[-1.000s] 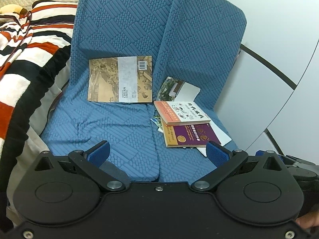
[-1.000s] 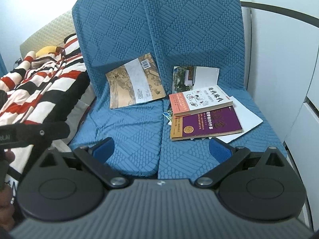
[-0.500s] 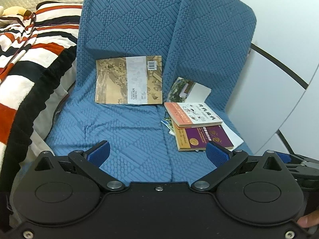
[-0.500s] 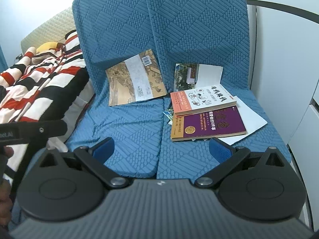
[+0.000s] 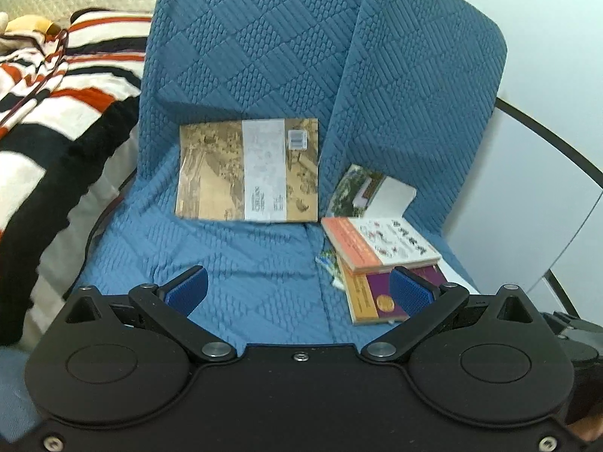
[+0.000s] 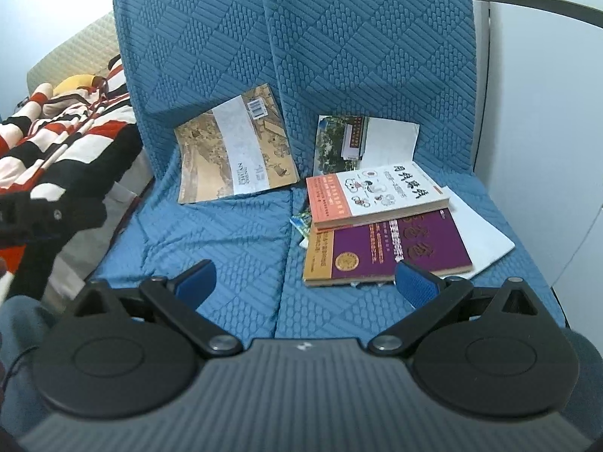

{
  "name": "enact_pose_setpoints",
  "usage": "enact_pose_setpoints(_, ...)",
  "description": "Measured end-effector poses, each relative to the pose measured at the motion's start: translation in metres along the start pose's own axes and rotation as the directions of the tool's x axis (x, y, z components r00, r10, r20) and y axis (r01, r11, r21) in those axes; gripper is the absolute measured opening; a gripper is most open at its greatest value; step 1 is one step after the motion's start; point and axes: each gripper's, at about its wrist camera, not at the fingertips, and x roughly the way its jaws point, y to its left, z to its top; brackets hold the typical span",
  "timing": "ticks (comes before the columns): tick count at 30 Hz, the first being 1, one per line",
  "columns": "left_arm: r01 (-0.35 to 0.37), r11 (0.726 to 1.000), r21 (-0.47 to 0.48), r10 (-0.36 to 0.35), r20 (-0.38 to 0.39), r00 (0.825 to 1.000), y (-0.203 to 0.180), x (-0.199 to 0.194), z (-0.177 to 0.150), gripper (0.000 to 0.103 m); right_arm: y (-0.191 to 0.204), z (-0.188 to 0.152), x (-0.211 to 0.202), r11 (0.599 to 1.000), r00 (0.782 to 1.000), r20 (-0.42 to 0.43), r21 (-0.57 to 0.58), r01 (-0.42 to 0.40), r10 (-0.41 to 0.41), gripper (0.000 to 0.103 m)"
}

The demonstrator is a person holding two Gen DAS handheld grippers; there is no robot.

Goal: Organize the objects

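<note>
We hold both grippers above the front edge of a blue quilted seat cushion [image 5: 233, 263], its fabric stitched in a raised diamond-and-rib pattern that runs up the two backrest panels [image 6: 361, 49]; our left gripper [image 5: 297, 290] has its blue ribbed pads spread wide apart with nothing between them, and our right gripper [image 6: 305, 282] stands just as wide and equally bare. A thin landscape-format book [image 5: 248, 171] with a tan painted cover, a pale band and a barcode leans against the left backrest, its lower edge on the seat; toward the seat's right side an orange-and-white paperback [image 6: 377, 196] lies flat on a purple-and-gold paperback [image 6: 384, 248], both resting on white sheets [image 6: 482, 237]; a photo-covered booklet [image 6: 361, 143] props against the right backrest behind them. A red, black and white striped blanket [image 5: 56, 113] lies beyond the seat's left edge.
</note>
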Motion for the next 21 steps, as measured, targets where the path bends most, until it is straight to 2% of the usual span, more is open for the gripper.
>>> enact_pose_setpoints(5, -0.017, 0.999, 0.03, 0.016, 0.029, 0.999, -0.001, 0.027, 0.009, 0.103, 0.0, 0.007, 0.024, 1.0, 1.0, 0.012, 0.003, -0.007, 0.007, 0.103)
enact_pose_setpoints(12, -0.013, 1.0, 0.023, 0.013, 0.022, 1.0, 0.01, 0.074, 0.019, 0.103, 0.002, 0.016, 0.058, 1.0, 0.999, 0.048, -0.024, 0.011, -0.01, 0.103)
enact_pose_setpoints(14, -0.024, 1.0, 0.011, 0.024, 0.008, 1.0, 0.015, 0.093, 0.022, 0.103, 0.001, 0.02, 0.068, 1.0, 0.999, 0.05, -0.022, -0.001, 0.003, 0.103)
enact_pose_setpoints(21, 0.001, 1.0, 0.011, -0.001, -0.024, 1.0, 0.032, 0.154, 0.03, 0.102, -0.003, 0.035, 0.111, 0.998, 0.997, 0.041, 0.008, -0.063, 0.062, 0.099)
